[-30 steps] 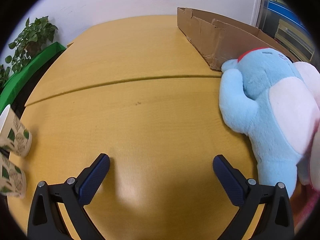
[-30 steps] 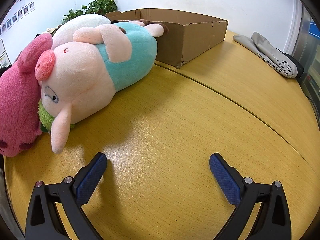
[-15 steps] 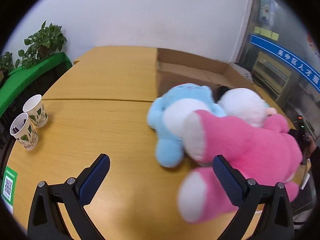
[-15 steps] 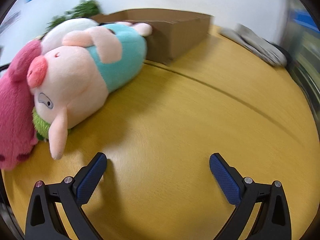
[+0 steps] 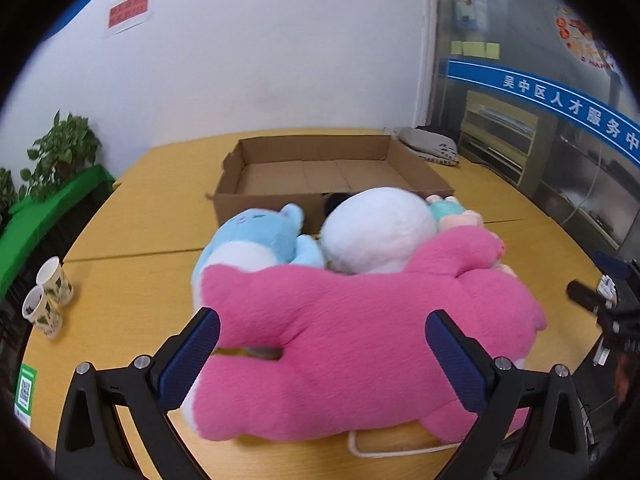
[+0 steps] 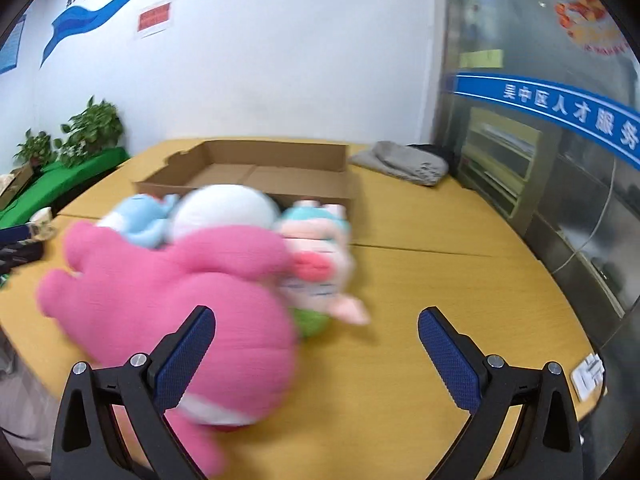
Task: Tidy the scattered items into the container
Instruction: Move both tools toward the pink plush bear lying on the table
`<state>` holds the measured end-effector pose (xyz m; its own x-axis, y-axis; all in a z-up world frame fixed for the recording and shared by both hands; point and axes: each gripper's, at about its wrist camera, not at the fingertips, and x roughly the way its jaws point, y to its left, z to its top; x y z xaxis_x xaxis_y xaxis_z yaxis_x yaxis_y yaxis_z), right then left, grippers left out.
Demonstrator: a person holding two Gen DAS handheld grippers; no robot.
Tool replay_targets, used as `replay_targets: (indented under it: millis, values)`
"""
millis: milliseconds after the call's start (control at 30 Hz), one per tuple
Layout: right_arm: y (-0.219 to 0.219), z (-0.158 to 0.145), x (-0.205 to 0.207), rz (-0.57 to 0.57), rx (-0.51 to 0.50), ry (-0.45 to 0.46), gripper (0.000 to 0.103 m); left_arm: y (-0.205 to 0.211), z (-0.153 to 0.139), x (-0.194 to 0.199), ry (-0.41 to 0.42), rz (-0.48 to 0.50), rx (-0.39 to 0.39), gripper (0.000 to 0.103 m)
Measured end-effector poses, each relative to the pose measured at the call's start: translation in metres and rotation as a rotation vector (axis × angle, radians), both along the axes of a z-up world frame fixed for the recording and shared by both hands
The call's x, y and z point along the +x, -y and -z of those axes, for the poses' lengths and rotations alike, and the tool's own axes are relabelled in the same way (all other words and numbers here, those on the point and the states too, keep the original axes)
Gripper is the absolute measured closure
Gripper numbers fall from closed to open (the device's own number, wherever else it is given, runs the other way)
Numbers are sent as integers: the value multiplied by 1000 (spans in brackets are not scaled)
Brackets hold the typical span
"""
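A big pink plush (image 5: 360, 332) lies on the wooden table in front of a blue plush (image 5: 256, 240), a white plush (image 5: 376, 228) and a pig plush (image 6: 320, 256). Behind them stands an open, empty cardboard box (image 5: 320, 172), also in the right wrist view (image 6: 248, 172). My left gripper (image 5: 332, 348) is open, its fingers on either side of the pink plush's legs, above it. My right gripper (image 6: 316, 344) is open; the pink plush (image 6: 192, 292) is at its left finger.
Two paper cups (image 5: 48, 296) stand at the table's left edge. A grey folded cloth (image 6: 404, 164) lies right of the box. Green plants (image 5: 60, 156) stand at the far left. The other gripper (image 5: 612, 304) shows at the right.
Both grippers have risen and pulled back, now looking down over the plush pile and into the box. The left gripper swung right to face the pink plush. Jaws stayed open.
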<state>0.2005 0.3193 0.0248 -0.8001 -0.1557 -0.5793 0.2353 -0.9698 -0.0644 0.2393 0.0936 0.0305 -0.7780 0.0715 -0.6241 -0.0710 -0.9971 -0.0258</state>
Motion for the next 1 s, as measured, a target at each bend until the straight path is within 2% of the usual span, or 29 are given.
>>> replay_targets:
  millis: [100, 233, 433, 733, 1000]
  values:
    - [28, -11, 13, 52, 40, 0, 0, -17, -10, 3, -38, 30, -26, 0]
    - [46, -20, 13, 142, 92, 29, 0, -20, -19, 12, -74, -13, -54, 1]
    - [68, -27, 10, 110, 126, 22, 0, -17, -15, 18, -85, -56, -84, 1]
    - [85, -12, -6, 63, 143, 76, 0, 3, 10, 4, -5, -29, -30, 1]
    - [91, 1, -18, 64, 140, 112, 0, 31, 36, -11, 73, 58, 88, 1]
